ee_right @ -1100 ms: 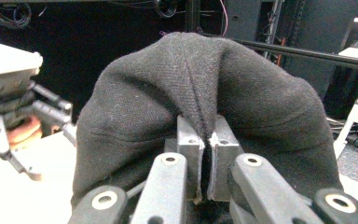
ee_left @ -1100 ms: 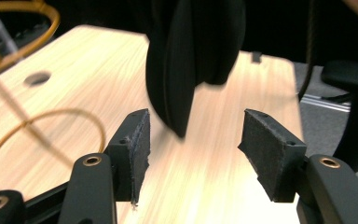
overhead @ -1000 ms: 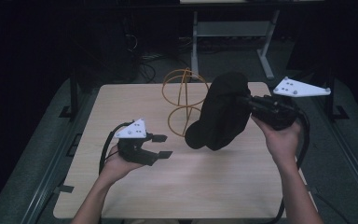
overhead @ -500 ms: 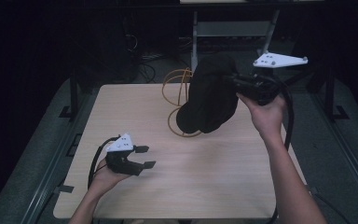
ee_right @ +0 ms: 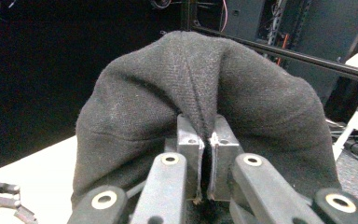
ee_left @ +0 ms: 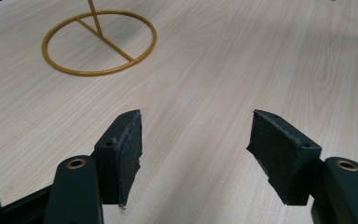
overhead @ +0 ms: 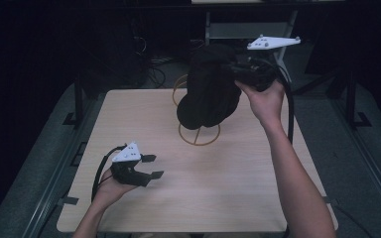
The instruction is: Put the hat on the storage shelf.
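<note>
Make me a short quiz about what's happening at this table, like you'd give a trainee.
1. True or false: the right gripper is shut on the black hat.
2. What stands on the table below the hat? A) a wire stand B) a bowl C) a box
3. Fill in: the left gripper has its jaws ____ and holds nothing.

Key
1. True: in the right gripper view the jaws pinch a fold of the hat's fabric.
2. A: the yellow wire stand, whose ring base rests on the wood.
3. Open: bare table shows between them.
</note>
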`<state>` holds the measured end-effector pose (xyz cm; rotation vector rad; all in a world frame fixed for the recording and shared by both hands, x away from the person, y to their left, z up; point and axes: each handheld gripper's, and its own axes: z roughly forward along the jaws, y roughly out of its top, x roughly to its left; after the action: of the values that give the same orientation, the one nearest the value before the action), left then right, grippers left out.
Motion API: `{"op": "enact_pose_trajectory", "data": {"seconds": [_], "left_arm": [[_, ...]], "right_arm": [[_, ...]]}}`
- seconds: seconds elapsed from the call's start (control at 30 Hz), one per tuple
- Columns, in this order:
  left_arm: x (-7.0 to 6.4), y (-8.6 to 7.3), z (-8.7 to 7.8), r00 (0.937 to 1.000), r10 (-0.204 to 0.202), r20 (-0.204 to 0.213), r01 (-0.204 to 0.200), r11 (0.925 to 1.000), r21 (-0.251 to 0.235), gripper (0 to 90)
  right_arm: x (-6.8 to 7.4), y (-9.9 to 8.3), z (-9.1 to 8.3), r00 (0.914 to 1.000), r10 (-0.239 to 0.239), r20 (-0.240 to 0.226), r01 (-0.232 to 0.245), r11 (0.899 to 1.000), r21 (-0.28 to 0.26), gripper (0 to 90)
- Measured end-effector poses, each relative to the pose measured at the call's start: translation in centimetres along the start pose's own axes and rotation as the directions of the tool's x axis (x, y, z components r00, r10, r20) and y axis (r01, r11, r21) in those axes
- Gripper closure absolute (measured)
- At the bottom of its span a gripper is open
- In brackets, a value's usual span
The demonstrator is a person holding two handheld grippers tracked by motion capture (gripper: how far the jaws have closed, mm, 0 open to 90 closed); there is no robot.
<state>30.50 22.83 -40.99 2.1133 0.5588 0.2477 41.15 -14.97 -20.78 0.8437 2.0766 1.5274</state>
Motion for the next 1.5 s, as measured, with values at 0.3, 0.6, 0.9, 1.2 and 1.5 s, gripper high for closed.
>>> {"op": "enact_pose_trajectory", "data": {"seconds": [0.3, 0.6, 0.9, 1.2, 1.5], "left_arm": [[0.4, -0.4, -0.6, 0.9998, -0.016, -0.015, 0.016, 0.9998, -0.011, 34.0], [1.0, -0.6, -1.1, 0.9992, -0.035, -0.019, 0.034, 0.9988, -0.035, 34.0], [1.3, -0.8, -1.4, 0.9990, -0.040, -0.017, 0.040, 0.9984, -0.040, 34.0], [1.2, -0.8, -1.4, 0.9987, -0.050, -0.008, 0.049, 0.9976, -0.048, 34.0], [1.2, -0.8, -1.3, 0.9988, -0.049, 0.002, 0.049, 0.9978, -0.045, 33.8]], "right_arm": [[-0.7, 1.1, 3.9, 0.9995, 0.028, -0.011, -0.027, 0.999, 0.032, 85.7], [-1.3, 1.7, 6.7, 0.9990, 0.043, -0.010, -0.043, 0.996, 0.077, 85.6], [-1.7, 2.3, 10.0, 0.9969, 0.077, -0.015, -0.075, 0.991, 0.111, 85.3], [-1.4, 2.1, 13.9, 0.9985, 0.055, 0.003, -0.055, 0.975, 0.216, 79.5], [-0.7, 1.8, 15.1, 0.9992, 0.039, -0.002, -0.038, 0.964, 0.264, 58.4]]}}
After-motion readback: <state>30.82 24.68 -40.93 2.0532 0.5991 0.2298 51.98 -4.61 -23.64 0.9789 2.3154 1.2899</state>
